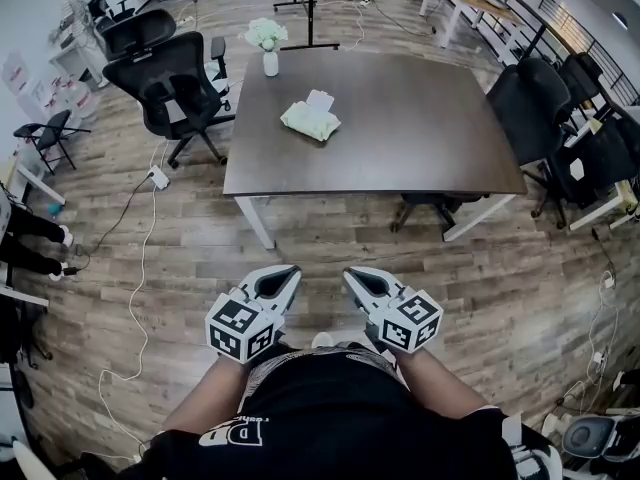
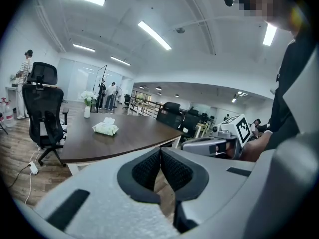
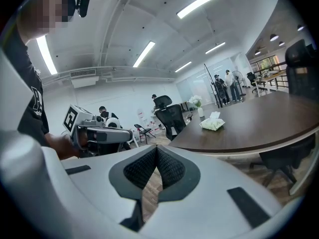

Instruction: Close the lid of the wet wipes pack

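The wet wipes pack (image 1: 310,120) lies near the middle of the dark, smooth surface (image 1: 430,138), its lid (image 1: 320,99) raised. Likely light, soft film that slides and dents, so press the stiffer lid, not the body. The left hand-held gripper (image 1: 286,276) and right hand-held gripper (image 1: 357,277) are both closed, empty and well short of the surface.
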`<act>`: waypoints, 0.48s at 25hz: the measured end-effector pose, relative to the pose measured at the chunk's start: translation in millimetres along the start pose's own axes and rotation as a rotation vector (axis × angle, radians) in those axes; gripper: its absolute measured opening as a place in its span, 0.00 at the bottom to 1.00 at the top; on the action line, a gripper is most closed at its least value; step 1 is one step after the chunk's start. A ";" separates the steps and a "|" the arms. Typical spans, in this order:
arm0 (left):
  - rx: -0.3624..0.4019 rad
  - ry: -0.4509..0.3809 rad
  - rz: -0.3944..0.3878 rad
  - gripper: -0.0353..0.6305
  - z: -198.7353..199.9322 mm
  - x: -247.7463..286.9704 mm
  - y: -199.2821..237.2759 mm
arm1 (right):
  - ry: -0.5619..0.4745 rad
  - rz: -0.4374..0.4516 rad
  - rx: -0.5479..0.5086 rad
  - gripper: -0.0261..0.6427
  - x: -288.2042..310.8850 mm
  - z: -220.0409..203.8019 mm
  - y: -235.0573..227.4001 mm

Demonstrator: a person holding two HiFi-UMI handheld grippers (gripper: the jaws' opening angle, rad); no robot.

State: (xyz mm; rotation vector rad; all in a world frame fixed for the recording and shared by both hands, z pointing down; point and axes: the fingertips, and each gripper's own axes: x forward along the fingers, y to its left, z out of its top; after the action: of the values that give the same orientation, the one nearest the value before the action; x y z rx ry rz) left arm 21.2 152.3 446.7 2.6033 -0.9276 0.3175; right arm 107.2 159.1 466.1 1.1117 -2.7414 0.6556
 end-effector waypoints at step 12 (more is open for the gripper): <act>-0.022 0.015 0.028 0.08 -4.6 11.9 19.4 | 0.020 0.020 0.022 0.05 15.6 -4.1 -17.4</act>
State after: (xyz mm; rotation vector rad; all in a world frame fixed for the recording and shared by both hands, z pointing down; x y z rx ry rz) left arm 17.3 133.4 459.7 2.5665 -0.9577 0.3310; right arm 107.7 139.8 479.9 1.0775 -2.7384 0.6977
